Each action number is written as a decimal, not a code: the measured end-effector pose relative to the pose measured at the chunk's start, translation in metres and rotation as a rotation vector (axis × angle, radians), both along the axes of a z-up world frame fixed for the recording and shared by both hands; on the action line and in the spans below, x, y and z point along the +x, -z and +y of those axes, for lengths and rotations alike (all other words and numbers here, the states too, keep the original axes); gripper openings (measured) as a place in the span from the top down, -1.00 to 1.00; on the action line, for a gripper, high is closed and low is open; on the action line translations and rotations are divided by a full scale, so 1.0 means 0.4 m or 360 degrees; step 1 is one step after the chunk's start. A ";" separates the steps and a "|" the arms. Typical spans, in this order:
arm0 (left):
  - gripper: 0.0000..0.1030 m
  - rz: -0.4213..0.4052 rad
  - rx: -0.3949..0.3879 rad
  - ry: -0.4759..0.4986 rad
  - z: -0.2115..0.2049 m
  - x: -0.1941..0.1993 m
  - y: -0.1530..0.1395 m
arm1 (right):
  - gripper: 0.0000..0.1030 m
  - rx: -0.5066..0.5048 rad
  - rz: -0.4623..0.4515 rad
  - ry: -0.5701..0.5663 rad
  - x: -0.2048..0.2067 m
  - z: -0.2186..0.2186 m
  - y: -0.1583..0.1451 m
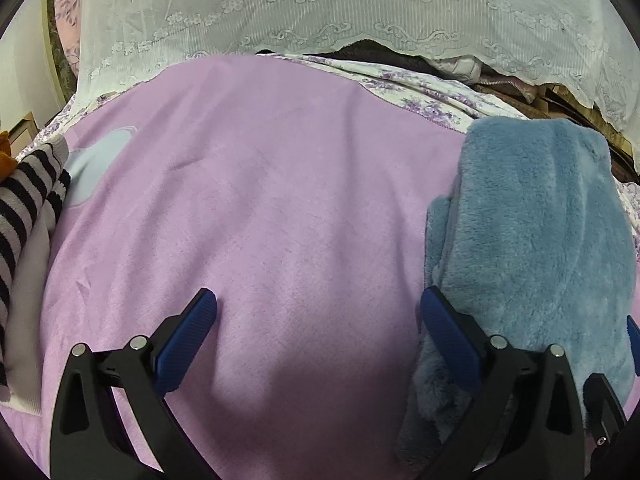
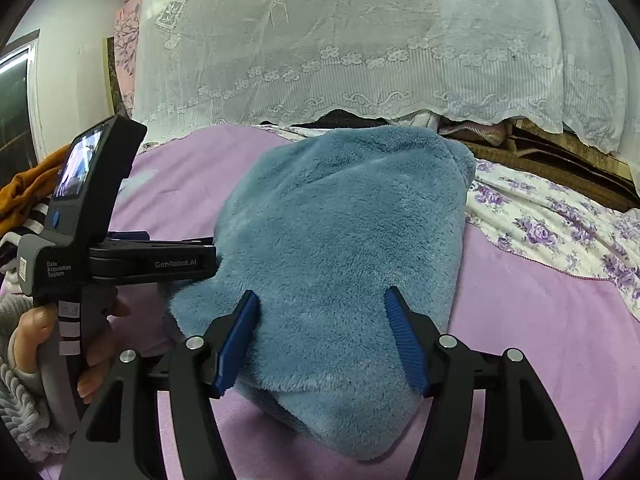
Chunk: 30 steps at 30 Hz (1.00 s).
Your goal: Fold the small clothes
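Both views are evenly lit by soft, cool indoor light with no glare. In the left wrist view a broad soft shadow lies on the purple blanket (image 1: 256,184) just ahead of and between the jaws. Fisheye distortion bows the lace curtain (image 2: 360,52) far beyond the jaws, and black vignette fills every corner. The blue fleece (image 2: 332,232) between the jaws looks sharp; edges soften slightly.

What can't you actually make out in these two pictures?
- Blue fleece garment: what kind it is; it lies bundled, and the right wrist view's right tongs cover its near edge.
- Left tongs: their tips, hidden against the fleece in the right wrist view.
- Striped garment: cut off by the left wrist view's edge.
- Things under the lace cover: mostly hidden.
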State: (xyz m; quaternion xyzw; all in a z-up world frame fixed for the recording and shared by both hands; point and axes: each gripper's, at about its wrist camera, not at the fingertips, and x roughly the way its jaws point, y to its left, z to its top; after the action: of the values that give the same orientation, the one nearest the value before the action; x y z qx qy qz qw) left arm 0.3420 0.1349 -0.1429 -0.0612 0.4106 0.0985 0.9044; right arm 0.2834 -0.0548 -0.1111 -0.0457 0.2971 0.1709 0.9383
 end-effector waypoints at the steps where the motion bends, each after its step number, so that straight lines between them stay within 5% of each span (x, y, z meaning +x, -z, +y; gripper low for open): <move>1: -0.92 -0.0001 -0.0002 -0.0002 0.000 -0.003 0.001 | -0.29 0.0008 -0.0002 -0.0004 -0.001 -0.002 -0.002; 9: -0.92 -0.0001 -0.0042 -0.0038 0.020 -0.015 -0.004 | -0.23 0.0237 -0.0053 0.0016 0.005 -0.065 -0.114; 15: -0.92 -0.0185 -0.0108 -0.0017 0.020 -0.050 -0.113 | 0.26 0.0144 -0.0075 0.0081 0.137 -0.064 -0.193; 18: -0.92 -0.0186 -0.0020 0.0088 -0.037 -0.037 -0.121 | 0.27 0.0108 -0.0042 0.0084 0.215 -0.042 -0.209; 22: -0.92 -0.0147 0.0194 0.0120 -0.101 -0.005 -0.051 | 0.27 0.0002 0.0097 0.0056 0.308 0.005 -0.147; 25: -0.92 -0.0148 0.0177 0.0116 -0.100 -0.001 -0.046 | 0.25 -0.0145 0.0213 0.0047 0.350 0.040 -0.030; 30: -0.92 -0.0137 0.0118 0.0129 -0.094 0.005 -0.037 | 0.26 -0.0079 0.0208 0.0035 0.349 0.024 -0.024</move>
State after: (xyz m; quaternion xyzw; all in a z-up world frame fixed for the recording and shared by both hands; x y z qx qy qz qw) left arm 0.3439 0.0972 -0.1279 -0.0152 0.3695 0.0743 0.9261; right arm 0.4230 -0.0450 -0.1015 -0.0544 0.3624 0.1558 0.9173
